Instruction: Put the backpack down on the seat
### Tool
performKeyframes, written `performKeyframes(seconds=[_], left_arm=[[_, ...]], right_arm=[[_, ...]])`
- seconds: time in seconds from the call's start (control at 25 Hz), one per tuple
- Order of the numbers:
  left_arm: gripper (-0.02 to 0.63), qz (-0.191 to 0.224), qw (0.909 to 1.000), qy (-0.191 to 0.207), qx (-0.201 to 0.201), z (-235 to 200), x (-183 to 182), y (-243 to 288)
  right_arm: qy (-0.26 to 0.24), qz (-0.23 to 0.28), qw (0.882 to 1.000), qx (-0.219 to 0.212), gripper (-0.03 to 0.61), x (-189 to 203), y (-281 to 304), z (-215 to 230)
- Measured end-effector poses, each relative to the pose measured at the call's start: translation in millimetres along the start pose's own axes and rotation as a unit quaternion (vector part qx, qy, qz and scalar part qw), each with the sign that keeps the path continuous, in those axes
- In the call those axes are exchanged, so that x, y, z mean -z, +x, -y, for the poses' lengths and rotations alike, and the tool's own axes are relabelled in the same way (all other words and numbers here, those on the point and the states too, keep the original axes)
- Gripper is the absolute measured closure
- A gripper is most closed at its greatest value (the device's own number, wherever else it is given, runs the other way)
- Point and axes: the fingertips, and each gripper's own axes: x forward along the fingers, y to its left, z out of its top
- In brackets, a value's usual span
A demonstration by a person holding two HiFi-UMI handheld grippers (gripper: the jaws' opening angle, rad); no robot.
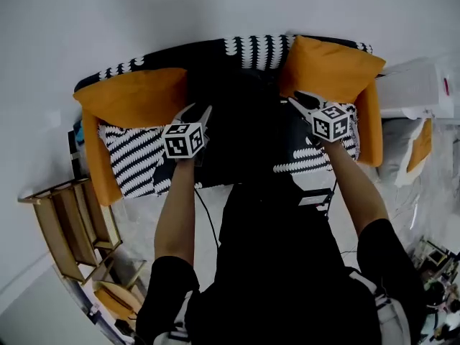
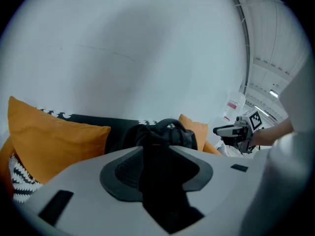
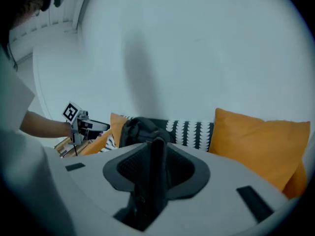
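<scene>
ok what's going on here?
A person stands at a sofa with a tool in each hand. The black backpack sits on the seat between two orange cushions. The left tool and the right tool are both open, hold nothing and are off the pack, one to each side. The put-down looks done.

Backpack [image 1: 241,121] sits mid-seat on the sofa [image 1: 251,49], up against the backrest. One cushion [image 1: 133,95] to its left, another cushion [image 1: 327,67] to its right. Left hand-held gripper [image 1: 201,111] just left of the backpack, right hand-held gripper [image 1: 296,100] just right of it, each below its cushion. Rack [image 1: 72,221] on the floor off the sofa's left end.
</scene>
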Motion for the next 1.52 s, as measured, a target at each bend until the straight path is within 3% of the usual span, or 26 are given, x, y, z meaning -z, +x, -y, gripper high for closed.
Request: performKeyframes(seconds=[0.16,0.28,0.44,0.6,0.84,1.04,1.24,1.4,1.52], left_arm=[[0.485,0.059,0.9982,-0.002,0.012,44,-13,-44],[0.526,0.115,0.9933,0.002,0.012,81,-28,-87],[0.58,0.2,0.9796,0.015,-0.001,130,-47,-151],[0.597,0.255,0.966,0.046,0.0,189,-36,-212],[0.598,0.298,0.9519,0.068,0.018,284,15,-279],[0.598,0.302,0.9498,0.08,0.002,340,59,-315],[0.597,0.301,0.9461,0.116,-0.025,367,90,-347],[0.597,0.321,0.9351,0.134,-0.069,375,105,-374],[0.597,0.315,0.9347,0.134,-0.097,366,121,-385]], right_arm=[[0.004,0.103,0.994,0.033,0.503,-34,-68,-18],[0.017,0.173,0.984,0.024,0.522,-53,-123,-42],[0.011,0.271,0.962,0.013,0.54,-77,-199,-70],[-0.021,0.331,0.943,-0.015,0.546,-74,-267,-109],[-0.071,0.354,0.931,-0.053,0.546,-26,-353,-156],[-0.069,0.346,0.934,-0.06,0.545,31,-394,-173],[-0.038,0.332,0.94,-0.068,0.545,71,-411,-194],[-0.047,0.308,0.95,-0.038,0.546,97,-419,-207],[-0.06,0.284,0.957,-0.009,0.546,112,-420,-219]])
